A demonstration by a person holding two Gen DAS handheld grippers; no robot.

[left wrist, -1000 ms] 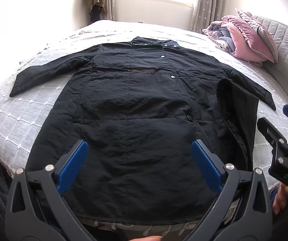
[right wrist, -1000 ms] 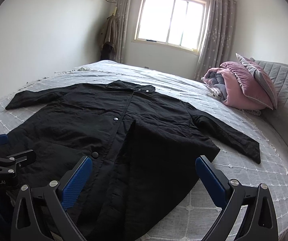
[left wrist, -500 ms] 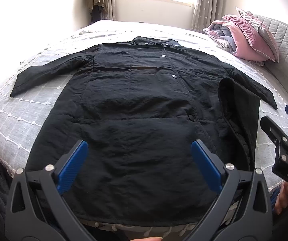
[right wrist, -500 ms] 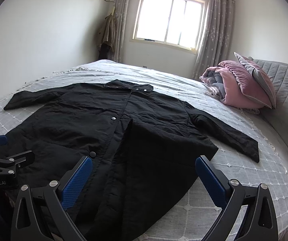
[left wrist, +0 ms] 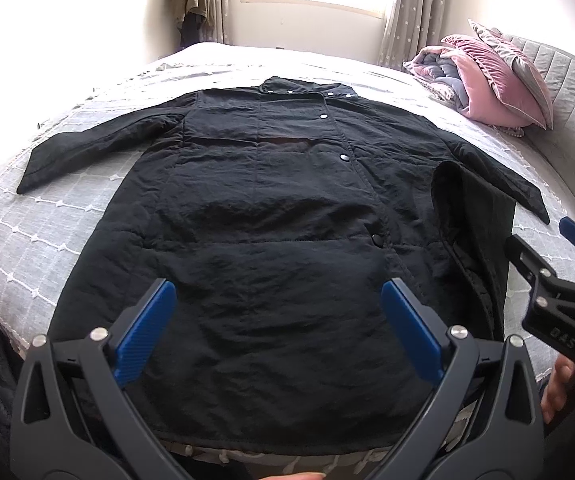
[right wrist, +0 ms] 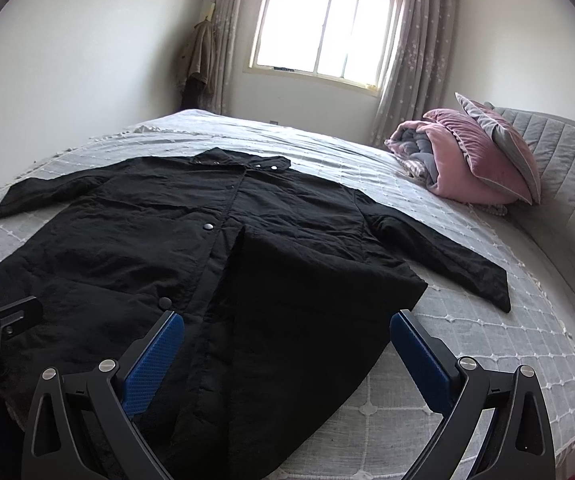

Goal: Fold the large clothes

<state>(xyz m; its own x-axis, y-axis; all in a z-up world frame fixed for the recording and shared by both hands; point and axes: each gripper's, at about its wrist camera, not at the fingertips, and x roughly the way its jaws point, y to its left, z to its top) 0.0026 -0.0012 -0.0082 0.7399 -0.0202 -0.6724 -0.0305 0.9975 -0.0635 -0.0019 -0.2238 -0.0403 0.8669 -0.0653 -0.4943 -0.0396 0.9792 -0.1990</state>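
Long black quilted snap-front coat (left wrist: pixel 271 216) flat on grey quilted bedspread (left wrist: pixel 47 232), collar twd window, both sleeves out. Only lower right front panel flipped back over itself, otherwise unfolded; sleeves + body folds all left, so task barely begun. Left tongs (left wrist: pixel 283 324) spread wide over hem, holding nothing. Right tongs (right wrist: pixel 287 356) spread wide above flipped panel, empty, not touching cloth

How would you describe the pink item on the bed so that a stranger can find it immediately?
Start at the grey padded headboard on the bed's right side. Against it lies a rolled pink velvet quilt, with a grey pillow on top. It is the only pink thing; the long black coat lies flat nearby.
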